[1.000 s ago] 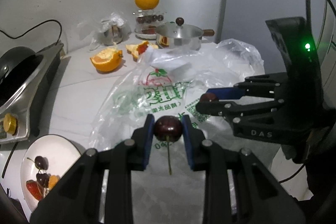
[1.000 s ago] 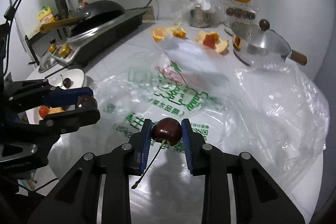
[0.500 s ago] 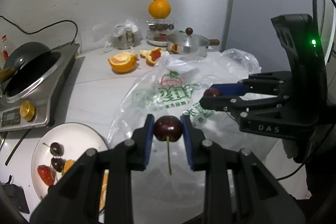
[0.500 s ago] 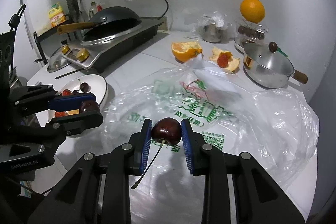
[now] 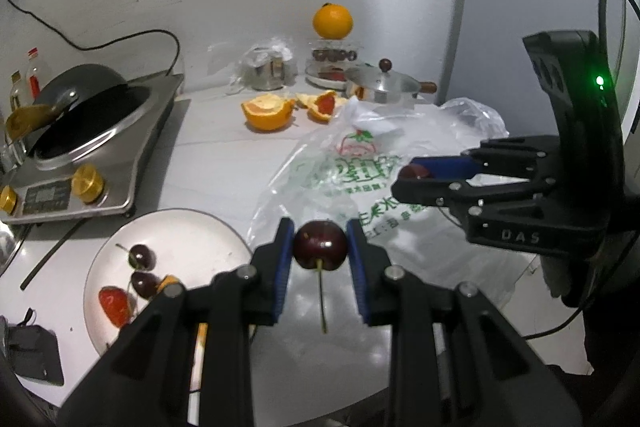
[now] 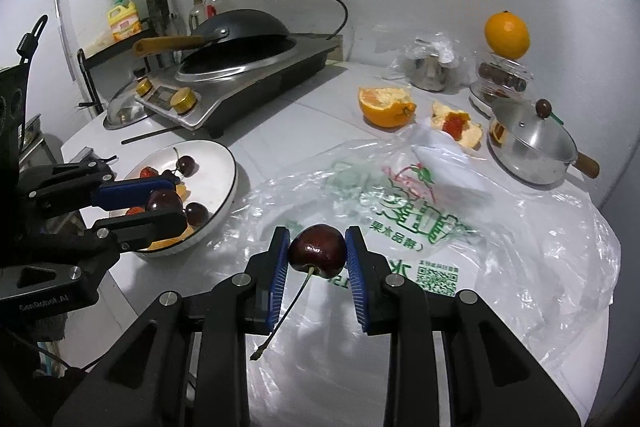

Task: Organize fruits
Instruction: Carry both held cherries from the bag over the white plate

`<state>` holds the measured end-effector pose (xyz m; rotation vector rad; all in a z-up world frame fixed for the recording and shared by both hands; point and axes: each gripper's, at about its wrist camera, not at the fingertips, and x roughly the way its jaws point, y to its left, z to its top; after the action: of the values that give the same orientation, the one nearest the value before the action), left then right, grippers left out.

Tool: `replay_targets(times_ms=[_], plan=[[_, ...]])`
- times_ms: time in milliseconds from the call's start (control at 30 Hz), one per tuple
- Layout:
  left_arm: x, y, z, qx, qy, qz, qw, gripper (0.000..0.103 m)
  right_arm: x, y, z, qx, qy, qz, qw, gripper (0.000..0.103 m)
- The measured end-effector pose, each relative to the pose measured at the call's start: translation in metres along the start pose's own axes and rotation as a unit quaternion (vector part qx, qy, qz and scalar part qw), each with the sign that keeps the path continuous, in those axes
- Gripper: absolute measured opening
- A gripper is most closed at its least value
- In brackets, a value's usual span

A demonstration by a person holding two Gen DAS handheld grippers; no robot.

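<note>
My left gripper is shut on a dark red cherry whose stem hangs down; it hovers just right of a white plate holding cherries and a strawberry. In the right wrist view the same left gripper with its cherry sits over the white plate. My right gripper is shut on a second cherry above the clear plastic bag. From the left wrist view, the right gripper shows at right over the bag.
An induction cooker with a black wok stands at the back left. Orange halves and peel, a small lidded steel pot, a whole orange on a glass jar and a steel cup line the back wall.
Both grippers, each still holding its cherry, have drawn back and leftwards from the bag towards the plate; more of the plate and the cooker has come into view.
</note>
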<state>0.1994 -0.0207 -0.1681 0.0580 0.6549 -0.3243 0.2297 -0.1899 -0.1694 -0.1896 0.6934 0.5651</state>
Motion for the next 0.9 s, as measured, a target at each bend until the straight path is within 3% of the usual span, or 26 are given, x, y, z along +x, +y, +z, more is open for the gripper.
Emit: replay_targets(times_ms=[900], plan=[[-0.02, 0.07, -0.03, -0.048, 0.005, 0.049, 0.9976, 0.027, 0.037, 0.053, 0.023, -0.04, 0.018, 0.033, 0.998, 0.03]])
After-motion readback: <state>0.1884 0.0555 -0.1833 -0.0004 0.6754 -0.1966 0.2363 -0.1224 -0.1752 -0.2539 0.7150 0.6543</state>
